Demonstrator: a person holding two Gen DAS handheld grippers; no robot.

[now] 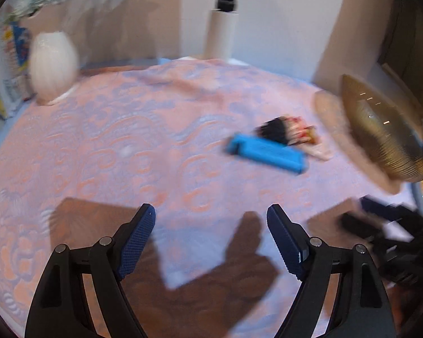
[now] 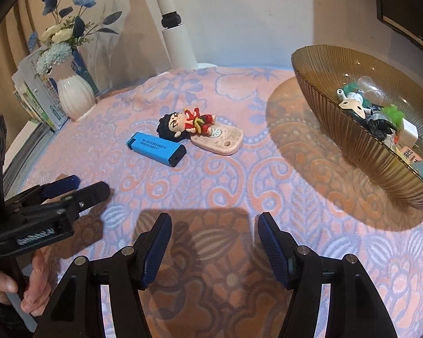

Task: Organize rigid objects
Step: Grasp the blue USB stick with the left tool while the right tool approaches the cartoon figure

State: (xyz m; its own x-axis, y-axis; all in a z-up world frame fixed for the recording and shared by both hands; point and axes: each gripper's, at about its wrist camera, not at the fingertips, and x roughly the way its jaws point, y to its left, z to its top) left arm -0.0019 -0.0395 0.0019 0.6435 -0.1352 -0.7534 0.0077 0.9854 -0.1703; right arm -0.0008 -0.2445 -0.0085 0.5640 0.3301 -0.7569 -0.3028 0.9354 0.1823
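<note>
Far left in the right wrist view: white ribbed ceramic vase (image 2: 75, 98) with blue and cream artificial flowers, standing at the back edge of the pink and lilac patterned tablecloth (image 2: 239, 186), stacked paper booklets (image 2: 33, 95) just beside it. Lower left: black left gripper (image 2: 79, 187) with blue pads, held in a hand (image 2: 28, 284), jaws apart, nothing between them, hovering just over the cloth. Ahead of it and a little right: blue rectangular plastic lighter (image 2: 156, 149) lying flat, well apart from both claws. Touching the lighter's far side: small cartoon figurine with black hair and red outfit (image 2: 187, 124), lying on its back, feet on a pink speckled oval tag (image 2: 220, 139). Bottom centre: black right gripper (image 2: 213, 246), blue pads spread about halfway, empty, bare cloth between them; lighter and figurine beyond the tips, up and slightly left. Far right: amber ribbed glass bowl (image 2: 338, 129) holding several small toys and oddments. In the blurred left wrist view, same lighter (image 1: 265, 153) ahead and right of the open fingers.
</note>
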